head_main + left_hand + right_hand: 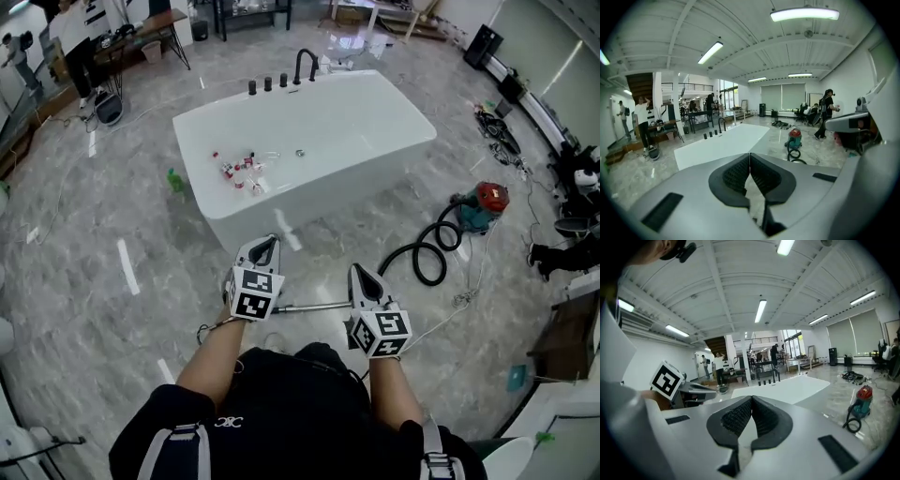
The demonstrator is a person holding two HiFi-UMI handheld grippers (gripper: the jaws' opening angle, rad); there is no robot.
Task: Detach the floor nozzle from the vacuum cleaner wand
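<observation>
My left gripper [268, 246] and right gripper [364, 277] are both closed tight on nothing; the wand [314, 307] lies on the floor between them; I can't see its floor nozzle; grabbing blind, closed jaws could shove the wand aside or snag the hose [427, 258].

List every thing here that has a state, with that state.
left gripper, shut, empty
right gripper, shut, empty
wand, lying on the floor, not held
hose, coiled on the floor
vacuum cleaner, upright on the floor
bathtub, small items inside
</observation>
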